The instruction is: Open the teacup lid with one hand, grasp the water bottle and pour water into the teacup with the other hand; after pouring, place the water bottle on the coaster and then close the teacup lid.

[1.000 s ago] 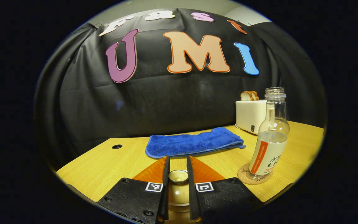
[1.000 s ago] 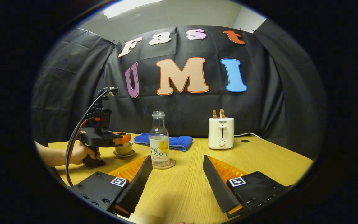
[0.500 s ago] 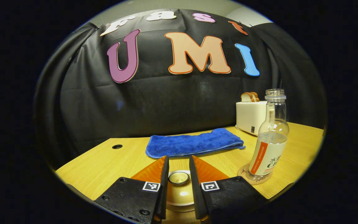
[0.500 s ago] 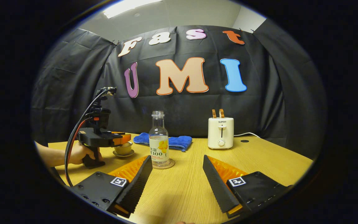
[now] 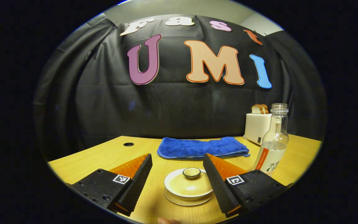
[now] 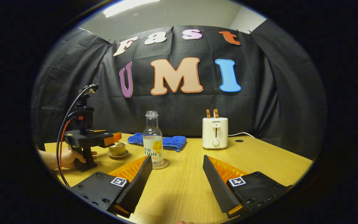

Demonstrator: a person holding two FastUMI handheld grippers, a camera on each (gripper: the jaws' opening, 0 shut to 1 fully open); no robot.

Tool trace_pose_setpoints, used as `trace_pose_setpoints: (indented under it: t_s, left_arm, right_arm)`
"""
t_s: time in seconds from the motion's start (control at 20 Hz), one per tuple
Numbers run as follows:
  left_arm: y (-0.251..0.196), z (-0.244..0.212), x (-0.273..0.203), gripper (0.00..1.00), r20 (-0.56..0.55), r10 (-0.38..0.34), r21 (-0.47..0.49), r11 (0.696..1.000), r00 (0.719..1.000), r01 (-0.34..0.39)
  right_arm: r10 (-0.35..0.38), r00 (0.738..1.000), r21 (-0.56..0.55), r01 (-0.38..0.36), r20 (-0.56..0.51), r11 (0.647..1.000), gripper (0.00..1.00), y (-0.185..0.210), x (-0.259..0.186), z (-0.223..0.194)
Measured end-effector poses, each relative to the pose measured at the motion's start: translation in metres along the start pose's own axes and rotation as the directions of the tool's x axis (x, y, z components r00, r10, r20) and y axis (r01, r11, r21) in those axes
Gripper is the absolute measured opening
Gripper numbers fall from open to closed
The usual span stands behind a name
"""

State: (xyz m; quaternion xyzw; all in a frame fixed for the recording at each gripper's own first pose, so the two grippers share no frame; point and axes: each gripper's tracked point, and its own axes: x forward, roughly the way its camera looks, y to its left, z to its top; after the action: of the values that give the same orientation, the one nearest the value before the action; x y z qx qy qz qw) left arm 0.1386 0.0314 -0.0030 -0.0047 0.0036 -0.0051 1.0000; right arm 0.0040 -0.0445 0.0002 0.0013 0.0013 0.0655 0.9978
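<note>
Left tool: fingers spread wide apart, gripping nothing, both fingers level and pointing forward, low over the bench. Seen from the right gripper view, the left tool is carried horizontally, well to the left of the right tool, with a hand wrapped round its upright handle from below and a bare forearm running off toward the left edge; the base of the handle sits at or close to the bench surface, contact not determinable.

Right tool: fingers likewise spread wide, nothing between them, held low over the bench and pointing forward, roughly level. Its holding hand cannot be assessed.
</note>
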Motion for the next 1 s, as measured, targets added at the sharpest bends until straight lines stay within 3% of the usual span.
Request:
trace_pose_setpoints:
  t_s: [0.2,0.55,1.0]
  left_arm:
    - [-0.019,0.001,-0.050,0.96,0.009,-0.037,0.007,0.999,0.999,0.037]
    - [-0.039,0.004,-0.136,0.94,0.015,-0.035,0.007,0.999,0.999,0.035]
    - [-0.044,0.002,-0.163,0.95,0.013,0.000,0.009,1.000,1.000,-0.001]
  right_arm:
    - [-0.028,1.000,-0.002,0.028,-0.001,1.000,0.99,-0.005,0.001,0.000]
    - [-0.097,0.995,-0.004,0.097,0.003,0.995,0.99,-0.008,-0.001,0.000]
    - [-0.101,0.995,-0.004,0.101,0.004,0.995,1.00,0.001,-0.011,0.000]
